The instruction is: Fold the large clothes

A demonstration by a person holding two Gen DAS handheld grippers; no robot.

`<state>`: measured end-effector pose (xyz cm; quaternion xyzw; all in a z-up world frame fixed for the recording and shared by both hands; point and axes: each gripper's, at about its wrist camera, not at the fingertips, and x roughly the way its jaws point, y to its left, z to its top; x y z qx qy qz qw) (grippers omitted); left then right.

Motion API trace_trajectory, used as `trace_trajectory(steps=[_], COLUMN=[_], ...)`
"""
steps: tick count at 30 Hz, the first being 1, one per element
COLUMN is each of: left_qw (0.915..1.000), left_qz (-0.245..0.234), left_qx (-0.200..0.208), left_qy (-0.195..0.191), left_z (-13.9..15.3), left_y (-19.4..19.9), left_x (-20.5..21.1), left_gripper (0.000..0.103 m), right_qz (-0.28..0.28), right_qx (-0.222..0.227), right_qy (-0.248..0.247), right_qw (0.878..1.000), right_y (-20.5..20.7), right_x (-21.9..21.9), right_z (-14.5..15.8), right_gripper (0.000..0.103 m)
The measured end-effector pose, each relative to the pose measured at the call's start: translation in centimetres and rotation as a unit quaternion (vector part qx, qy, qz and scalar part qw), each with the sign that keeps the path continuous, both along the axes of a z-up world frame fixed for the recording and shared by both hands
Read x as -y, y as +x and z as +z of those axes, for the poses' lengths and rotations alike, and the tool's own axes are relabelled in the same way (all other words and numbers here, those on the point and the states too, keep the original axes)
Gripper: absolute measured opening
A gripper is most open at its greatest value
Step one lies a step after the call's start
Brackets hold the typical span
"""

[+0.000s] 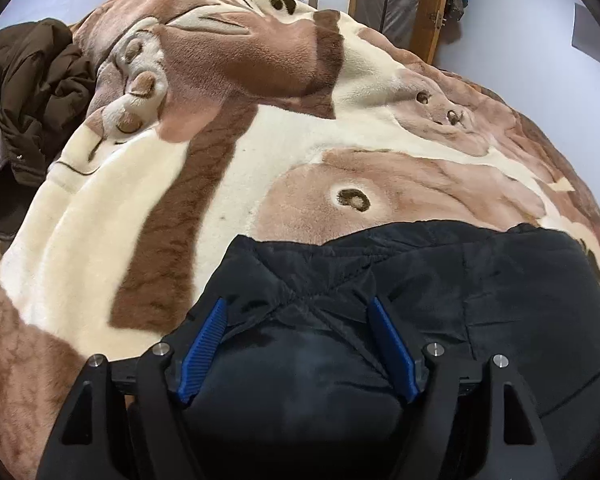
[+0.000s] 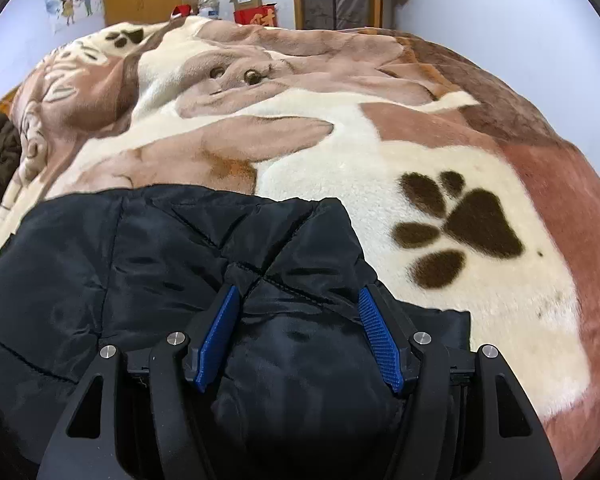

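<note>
Black quilted padded jacket (image 1: 440, 300) lies on the near edge of the bed, on a plush brown-and-cream blanket (image 1: 260, 152). Left gripper (image 1: 298, 308) and right gripper (image 2: 298, 296) each straddle a puffy fold, blue pads wide apart; fabric bulges between them, but whether it's actually pinched, can't tell. Looks soft, bulky, slick-shelled, likely to slide, so grab at stitched seams or corners. Brown coat (image 1: 32, 92) heaped at the bed's left side, well apart. Boxes (image 2: 248, 0) beyond the bed. Nothing blocks the fold.
</note>
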<state>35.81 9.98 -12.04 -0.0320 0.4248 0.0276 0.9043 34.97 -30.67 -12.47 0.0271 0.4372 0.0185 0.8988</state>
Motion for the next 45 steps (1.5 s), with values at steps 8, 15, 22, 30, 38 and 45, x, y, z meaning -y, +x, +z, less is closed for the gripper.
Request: trace_trajectory(steps=[8,15,22,30,38,45], left_qw=[0.9999,0.9998,0.9990,0.9994,0.9998,0.9983], left_qz=[-0.003,-0.010,-0.013,-0.005,0.005,-0.015], left_qx=[0.011,0.009,0.041,0.033,0.016,0.053], left_qy=[-0.007,-0.016,-0.012,-0.011,-0.011,-0.016], left_z=[-0.7,2.7,4.9,1.0,2.2,6.7], left_y=[0.4,-1.1,-5.0,-4.6,-4.7,-6.5], left_x=[0.0,-0.7,-2.8,-3.0,-3.0,-1.9], left_gripper=[0.075,0.074,0.074,0.078,0.076,0.076], right_qz=[-0.010,-0.012,0.000,-0.006,-0.004,0.023], right_qx=[0.005,-0.002,0.044,0.020,0.009,0.059], right_qy=[0.000,-0.035,-0.025,-0.016,-0.054,-0.052], right_qw=[1.000,0.999,0.999,1.000,0.999,0.997], right_y=[0.2,-1.2,-5.3,-4.5,-4.4,-7.3], right_x=[0.0,-0.5,-0.9,0.2,-0.6,-2.7], right_z=[-0.9,2.5,6.0,1.7,2.4,7.5], right_gripper=[0.062,0.062,0.062,0.062,0.062,0.062])
